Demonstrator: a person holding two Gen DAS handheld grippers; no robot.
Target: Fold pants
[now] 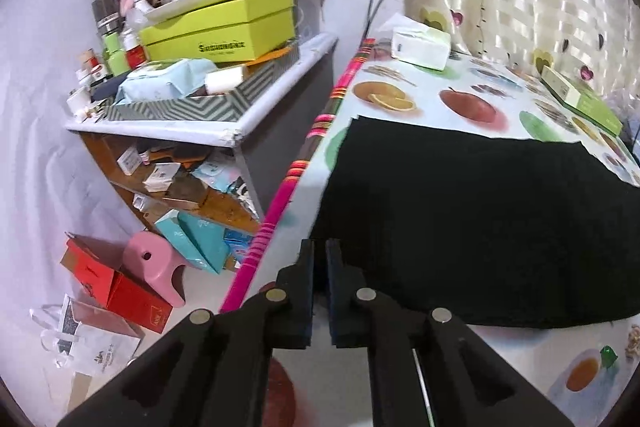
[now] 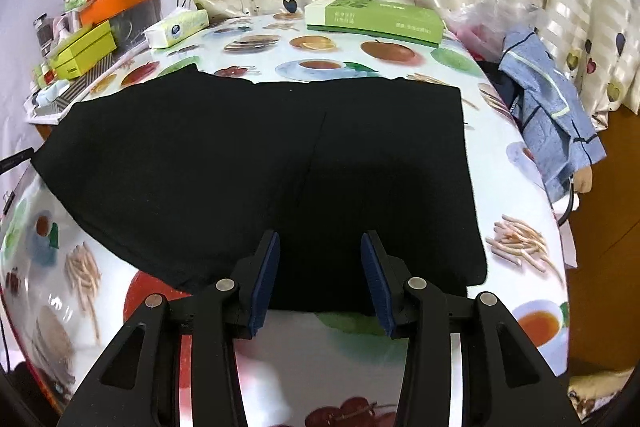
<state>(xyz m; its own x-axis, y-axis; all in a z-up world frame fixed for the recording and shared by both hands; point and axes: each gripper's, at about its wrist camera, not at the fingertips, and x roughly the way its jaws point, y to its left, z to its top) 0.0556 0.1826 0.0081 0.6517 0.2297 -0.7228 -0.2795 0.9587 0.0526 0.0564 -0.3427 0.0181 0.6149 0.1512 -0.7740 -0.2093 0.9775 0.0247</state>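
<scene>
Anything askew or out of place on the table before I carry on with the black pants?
The black pants lie flat but skewed, left end reaching the table's edge. A blue-grey garment sits crumpled, hanging off the far right edge. Nothing spilled or damaged.

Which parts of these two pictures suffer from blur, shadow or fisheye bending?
Left wrist view: the pink striped table edge bows and smears with blur. Right wrist view: a soft shadow darkens the flat black cloth pants, and the fruit-printed glossy tablecloth bulges like a dome.
</scene>
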